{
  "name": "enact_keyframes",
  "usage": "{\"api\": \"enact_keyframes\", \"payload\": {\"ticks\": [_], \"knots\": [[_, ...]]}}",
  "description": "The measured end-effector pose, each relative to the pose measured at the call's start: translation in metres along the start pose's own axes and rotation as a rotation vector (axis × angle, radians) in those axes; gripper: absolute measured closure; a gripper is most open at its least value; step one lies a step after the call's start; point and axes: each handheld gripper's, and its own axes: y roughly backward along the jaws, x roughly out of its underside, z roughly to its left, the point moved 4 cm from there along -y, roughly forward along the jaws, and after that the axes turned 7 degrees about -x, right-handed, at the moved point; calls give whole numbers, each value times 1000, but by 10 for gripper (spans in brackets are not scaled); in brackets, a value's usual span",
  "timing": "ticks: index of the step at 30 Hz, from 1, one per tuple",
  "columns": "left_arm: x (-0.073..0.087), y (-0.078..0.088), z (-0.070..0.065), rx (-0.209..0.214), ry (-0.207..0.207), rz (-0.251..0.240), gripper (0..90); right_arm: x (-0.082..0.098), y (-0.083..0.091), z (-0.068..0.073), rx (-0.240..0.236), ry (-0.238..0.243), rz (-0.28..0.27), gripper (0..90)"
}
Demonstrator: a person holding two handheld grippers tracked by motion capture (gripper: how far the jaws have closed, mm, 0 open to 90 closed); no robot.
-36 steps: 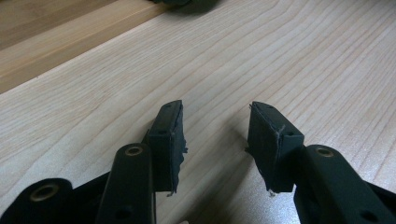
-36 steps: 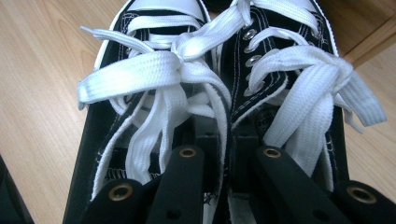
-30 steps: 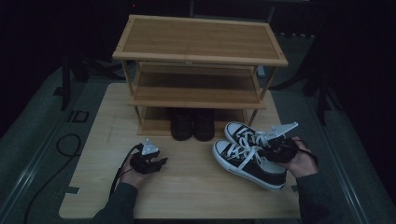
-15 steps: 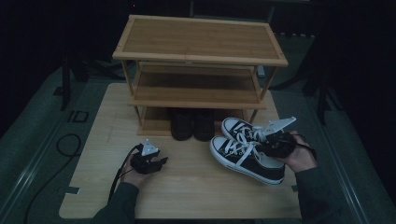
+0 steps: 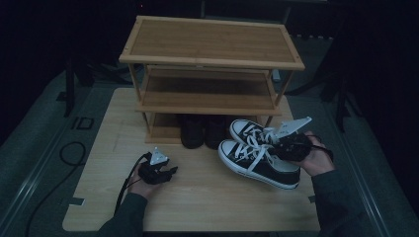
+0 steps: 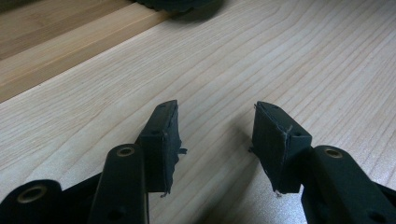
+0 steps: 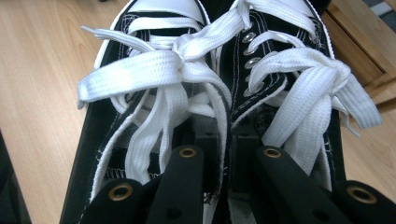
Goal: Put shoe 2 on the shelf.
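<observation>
A pair of black canvas sneakers [image 5: 257,165] with white laces and toe caps hangs tilted just above the table, to the right of the rack's front. My right gripper [image 5: 285,148] is shut on the two inner collars, pinching both shoes together; in the right gripper view the jaws [image 7: 224,140] close on the collars between the laces [image 7: 154,70]. My left gripper [image 5: 170,173] rests low over the table at the front left. Its jaws [image 6: 215,126] stand open with only bare wood between them.
A three-tier wooden shoe rack [image 5: 212,44] stands at the back of the pale wooden table [image 5: 207,207]. A pair of black shoes [image 5: 202,131] sits on its bottom tier, just left of the sneakers. A cable [image 5: 69,153] lies on the floor at the left.
My right gripper has carried the sneakers a little upward and toward the rack. The left gripper has stayed where it was.
</observation>
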Motion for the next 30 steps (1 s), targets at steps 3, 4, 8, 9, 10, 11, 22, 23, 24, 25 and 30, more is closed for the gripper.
{"api": "enact_keyframes", "payload": {"ticks": [3, 4, 8, 9, 10, 11, 22, 23, 24, 25, 30], "knots": [[0, 0, 0, -1, 3, -2, 510, -4, 0, 1, -4, 15, 1, 855], [0, 0, 0, 0, 1, -1, 510, -6, 0, 1, -5, 20, -1, 855], [0, 0, 0, 0, 1, -1, 508, -12, 2, 2, -16, 26, -2, 855], [0, 0, 0, -1, 1, 0, 508, -13, 2, 3, -16, 31, 2, 855], [0, 0, 0, -1, 1, 0, 508, -14, 2, 3, -20, 36, 1, 854], [0, 0, 0, 0, 1, 0, 507, -16, 3, 4, -22, 42, 2, 855], [0, 0, 0, 0, 2, 1, 501, -30, 5, 4, -47, 70, -9, 855], [0, 0, 0, 1, 2, 1, 501, -30, 6, 5, -44, 72, -6, 855], [0, 0, 0, 1, 2, 1, 500, -31, 6, 4, -45, 75, -5, 855], [0, 0, 0, 1, 3, 1, 500, -31, 7, 4, -43, 76, -4, 855], [0, 0, 0, 1, 3, 1, 498, -32, 10, 5, -43, 79, -9, 854]]}}
